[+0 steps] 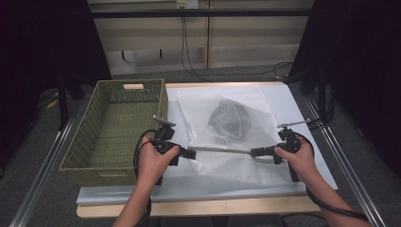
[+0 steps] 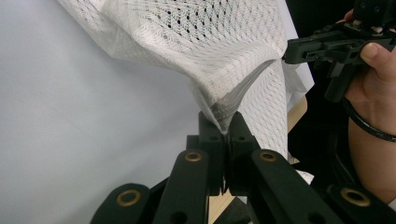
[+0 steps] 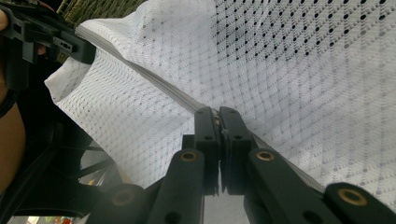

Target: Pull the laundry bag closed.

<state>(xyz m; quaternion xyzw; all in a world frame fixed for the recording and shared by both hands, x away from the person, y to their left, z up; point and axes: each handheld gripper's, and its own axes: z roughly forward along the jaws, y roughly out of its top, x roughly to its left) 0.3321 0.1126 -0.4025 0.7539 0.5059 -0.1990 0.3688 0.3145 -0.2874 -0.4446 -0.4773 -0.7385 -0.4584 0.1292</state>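
Stretching the mesh bag (image 1: 227,127) taut, left gripper (image 1: 191,154) and right gripper (image 1: 253,152) each clench its zipper edge; the basket (image 1: 94,137) lies at nine o'clock, nearer the left.

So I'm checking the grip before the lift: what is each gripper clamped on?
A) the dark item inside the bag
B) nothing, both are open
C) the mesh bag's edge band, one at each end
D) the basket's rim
C: the left gripper and the right gripper are each shut on the mesh bag, its edge band stretched between them.
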